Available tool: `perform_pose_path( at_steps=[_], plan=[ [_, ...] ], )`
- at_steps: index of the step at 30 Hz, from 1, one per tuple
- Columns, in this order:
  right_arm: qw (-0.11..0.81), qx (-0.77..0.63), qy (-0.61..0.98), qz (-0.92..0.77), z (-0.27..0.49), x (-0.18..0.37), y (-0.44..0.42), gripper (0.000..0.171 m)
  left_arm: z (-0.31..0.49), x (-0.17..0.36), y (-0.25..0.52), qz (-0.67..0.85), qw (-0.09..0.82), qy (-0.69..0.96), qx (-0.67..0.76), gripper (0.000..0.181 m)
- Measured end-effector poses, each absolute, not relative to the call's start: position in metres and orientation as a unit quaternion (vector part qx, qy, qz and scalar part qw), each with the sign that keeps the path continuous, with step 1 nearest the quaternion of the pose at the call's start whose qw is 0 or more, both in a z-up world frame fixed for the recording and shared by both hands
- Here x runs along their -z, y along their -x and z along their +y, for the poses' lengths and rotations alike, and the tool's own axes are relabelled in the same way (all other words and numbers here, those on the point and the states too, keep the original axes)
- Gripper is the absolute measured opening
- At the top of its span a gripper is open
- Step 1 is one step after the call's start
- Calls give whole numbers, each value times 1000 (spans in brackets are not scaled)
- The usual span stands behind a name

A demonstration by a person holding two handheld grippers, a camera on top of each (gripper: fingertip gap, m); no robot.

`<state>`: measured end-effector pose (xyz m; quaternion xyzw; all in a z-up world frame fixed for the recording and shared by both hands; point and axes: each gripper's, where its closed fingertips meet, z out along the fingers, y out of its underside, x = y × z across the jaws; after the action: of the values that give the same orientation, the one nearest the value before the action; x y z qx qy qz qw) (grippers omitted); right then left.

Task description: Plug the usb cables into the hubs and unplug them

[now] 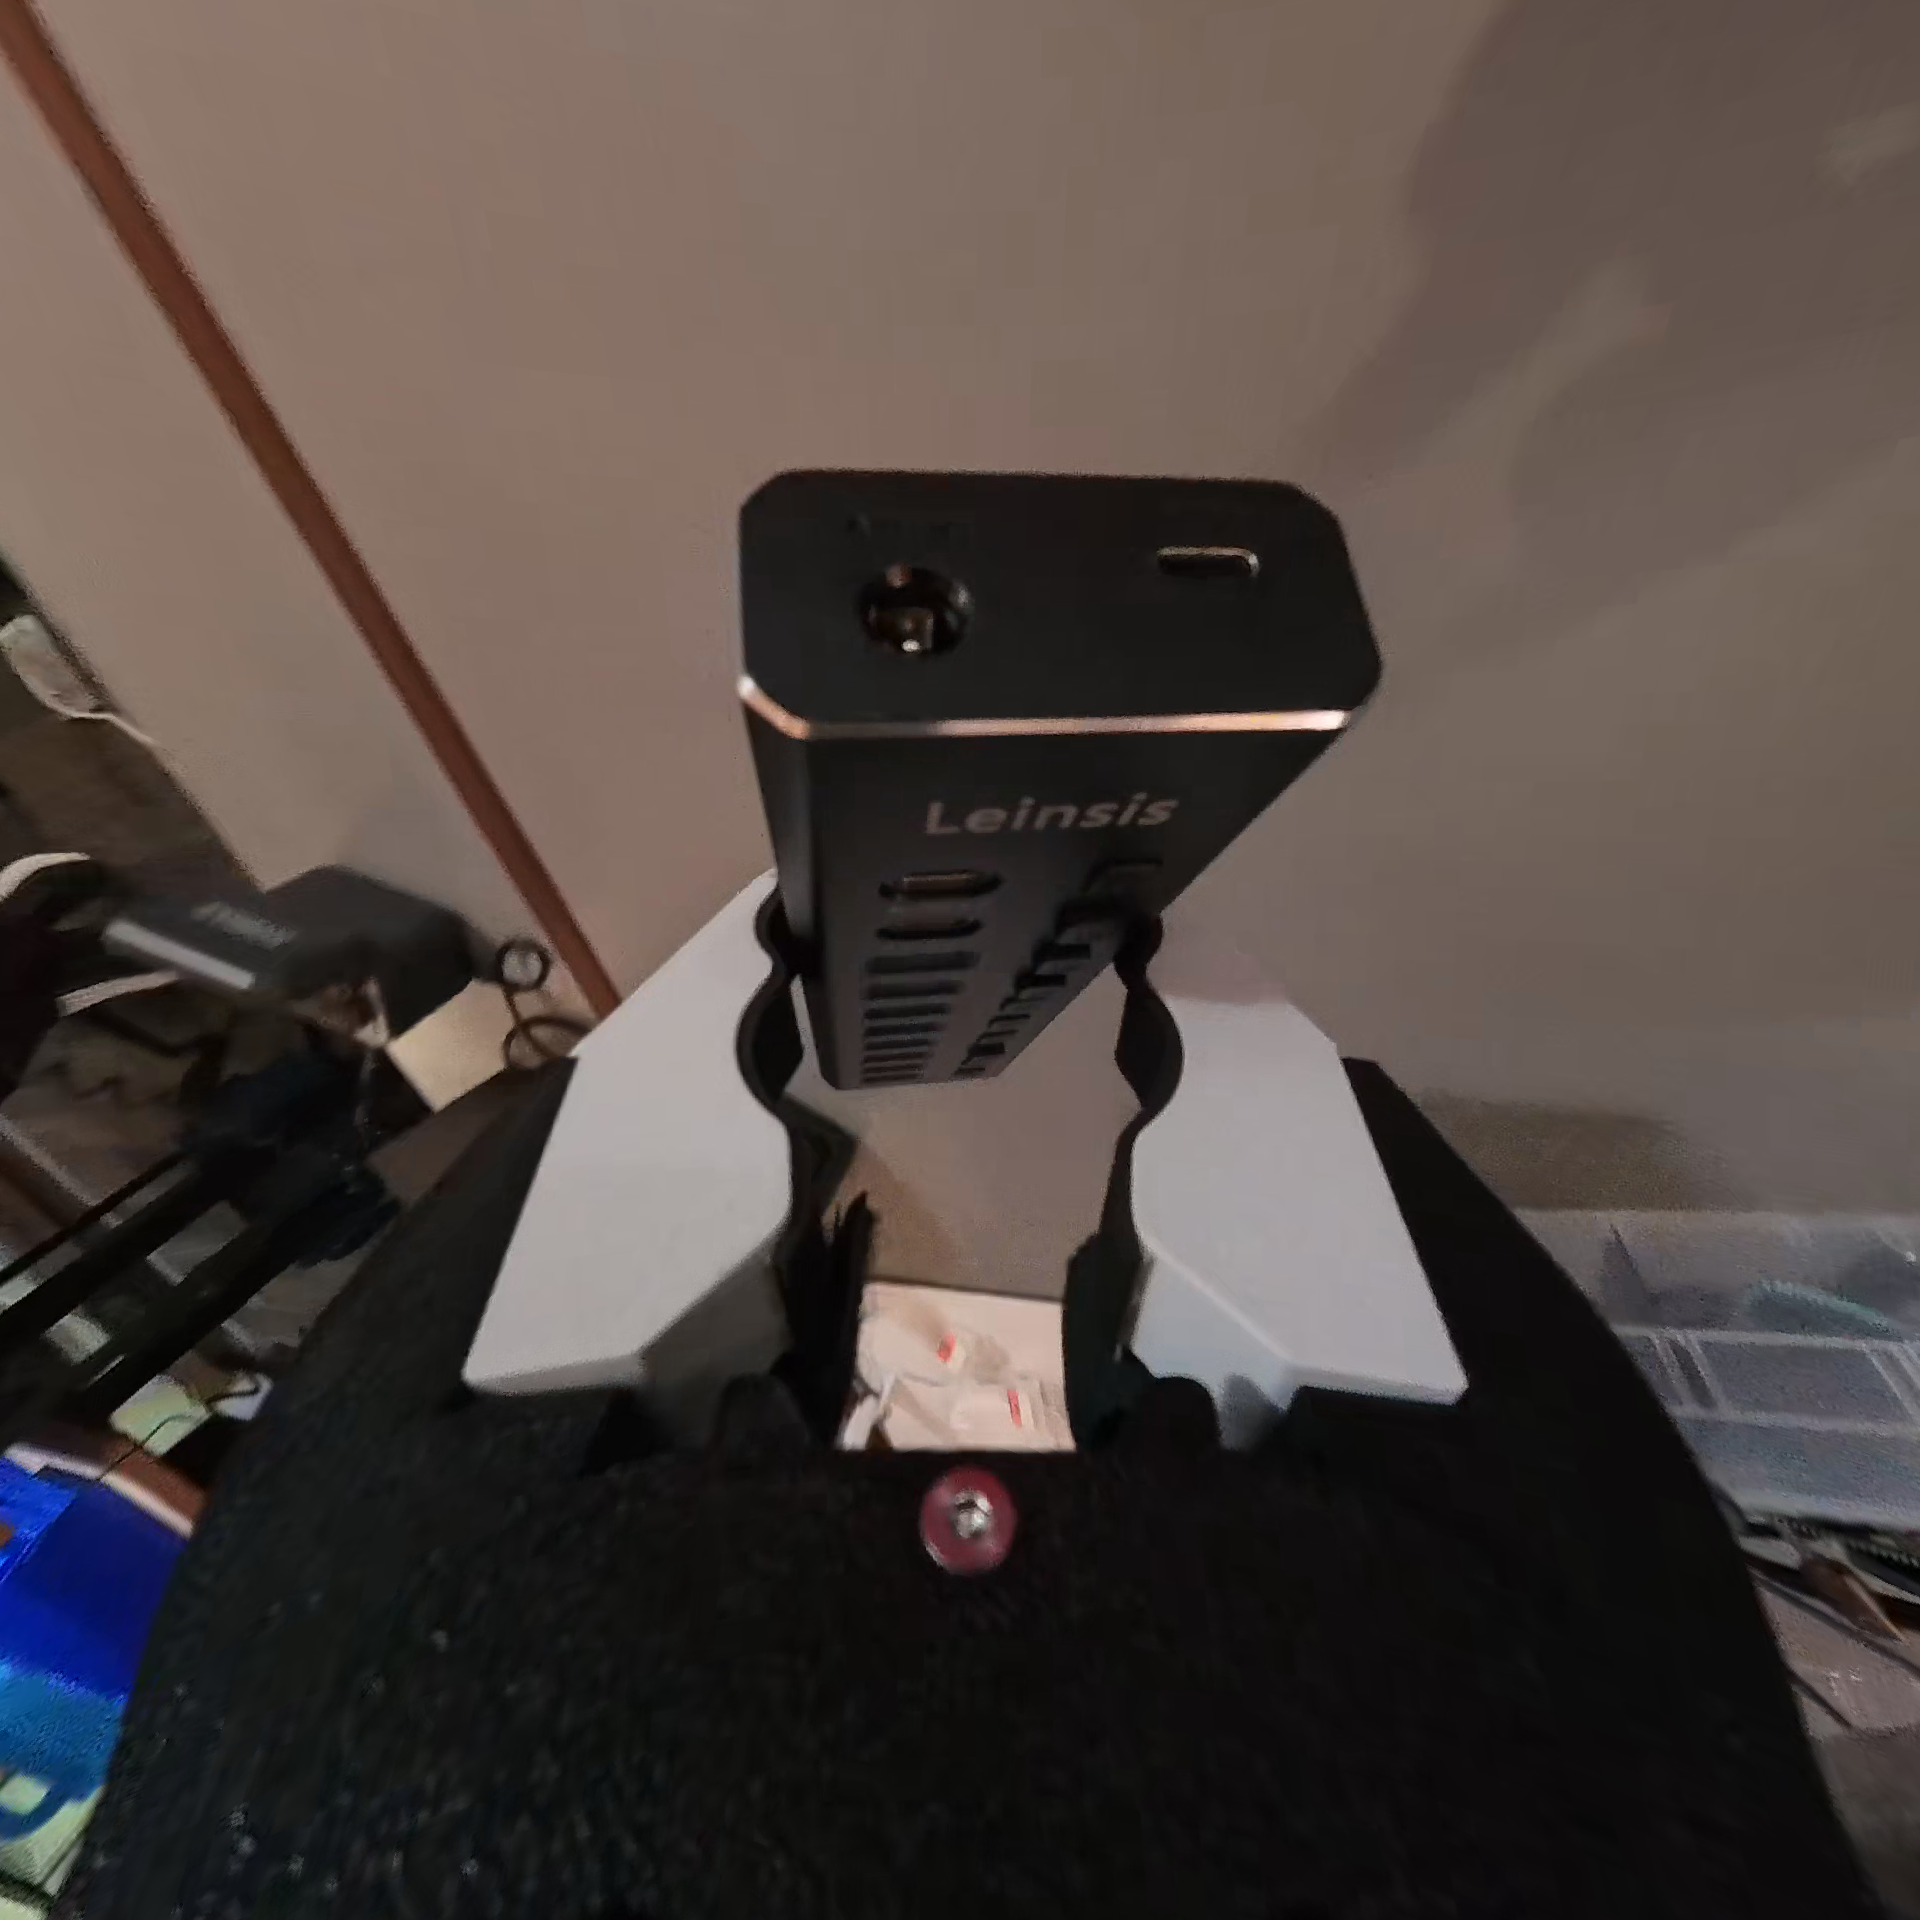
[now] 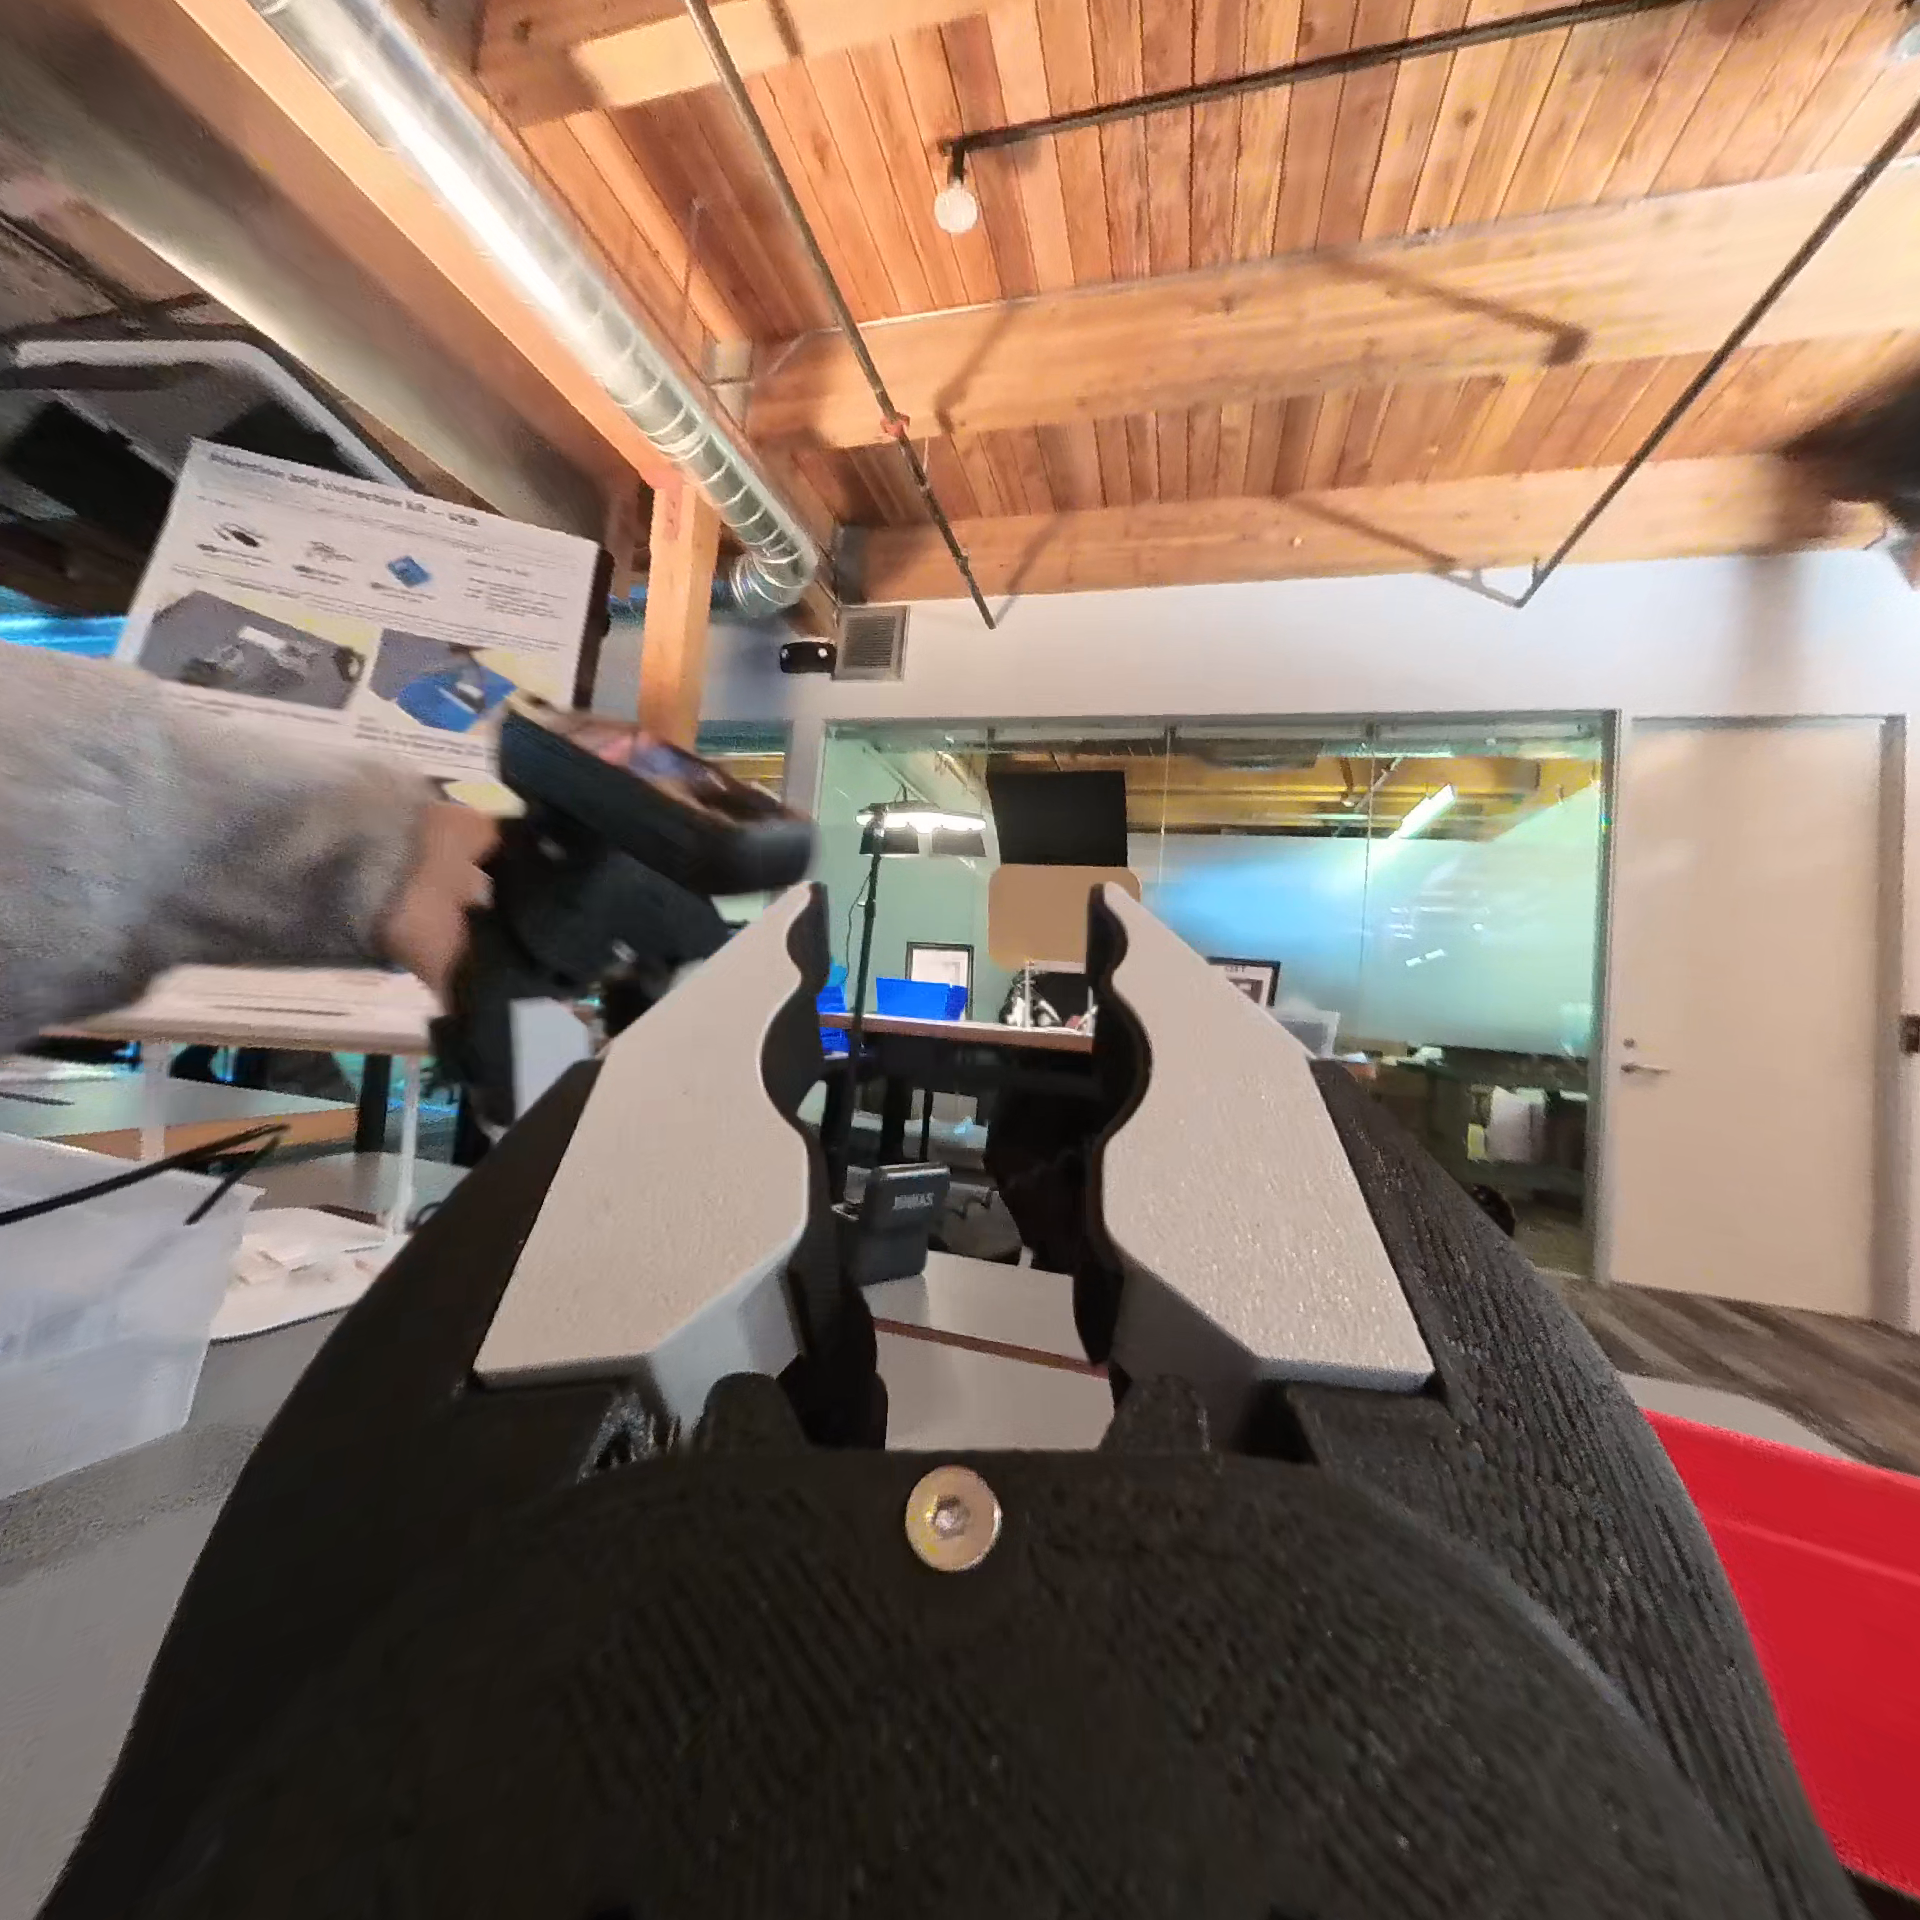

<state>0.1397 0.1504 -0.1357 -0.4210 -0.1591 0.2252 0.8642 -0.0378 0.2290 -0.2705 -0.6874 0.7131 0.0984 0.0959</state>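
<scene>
In the left wrist view my left gripper [image 1: 961,935] is shut on a black USB hub [image 1: 1039,769], held in the air and tilted up, its end face with a round socket and a small slot toward the camera. Rows of ports run down its front; no cable is plugged in. In the right wrist view my right gripper [image 2: 956,914] is open and empty, raised and pointing across the room. The other hand-held gripper [image 2: 623,862], held by a hand with a grey sleeve [image 2: 156,831], shows at the left. No USB cable is clear in view.
A beige wall fills the left wrist view, with a brown strip [image 1: 291,468] at left and dark gear [image 1: 260,956] and cables below it. The right wrist view shows a clear plastic bin [image 2: 104,1299] at lower left, a printed sheet [image 2: 353,613], tables, a glass-walled room and a red surface [image 2: 1818,1579]. Tip to tip, the grippers are about 25 centimetres apart.
</scene>
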Motion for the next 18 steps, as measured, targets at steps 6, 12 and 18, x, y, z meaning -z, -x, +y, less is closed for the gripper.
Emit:
perform_pose_path(
  at_steps=[6,12,18],
  plan=[
    [873,-215,393,-193,134,130,-126,48,256,330,7,717,23,691,-86,60],
    [877,-213,383,-196,130,127,-125,49,254,355,-1,719,-9,691,-73,60],
    [881,-200,373,-209,125,126,-120,49,247,379,-5,727,-4,682,-81,59]
  ],
)
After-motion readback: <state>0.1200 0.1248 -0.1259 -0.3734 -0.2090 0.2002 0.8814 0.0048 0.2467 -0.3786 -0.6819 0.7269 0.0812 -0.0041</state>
